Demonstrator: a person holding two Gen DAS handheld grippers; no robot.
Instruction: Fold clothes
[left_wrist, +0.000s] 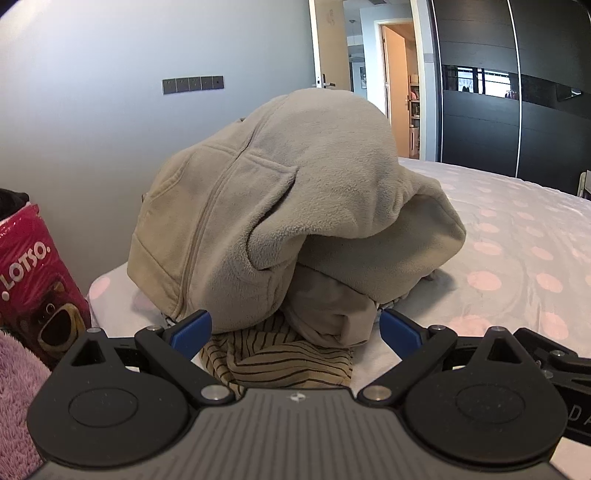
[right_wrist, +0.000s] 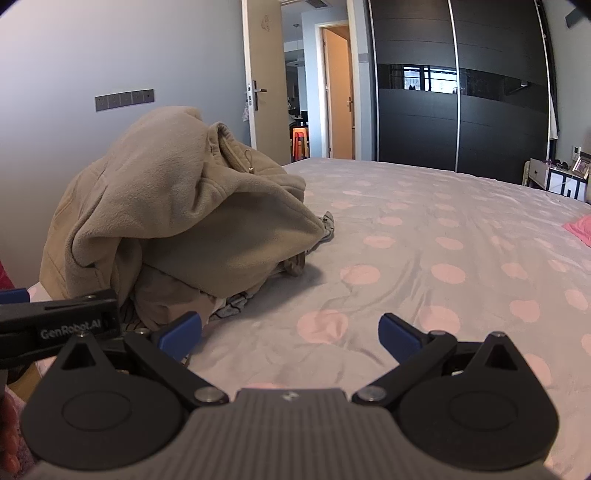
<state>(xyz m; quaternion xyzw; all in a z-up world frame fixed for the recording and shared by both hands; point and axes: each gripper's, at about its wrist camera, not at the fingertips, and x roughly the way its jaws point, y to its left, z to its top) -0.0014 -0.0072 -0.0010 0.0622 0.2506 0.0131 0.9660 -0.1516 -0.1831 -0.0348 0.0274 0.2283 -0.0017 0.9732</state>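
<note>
Beige fleece jacket heaped unfolded over a striped garment at the bed corner by the wall; left gripper and right gripper both wide, holding nothing; risk: a pinch catches several layers, dragging the pile off the edge.

fleece jacket beige | striped garment tan, dark stripes | bedsheet grey, pink dots

one beige fleece jacket tops the bed pile; beneath it one striped garment; beside the pile, one pink bag.
</note>
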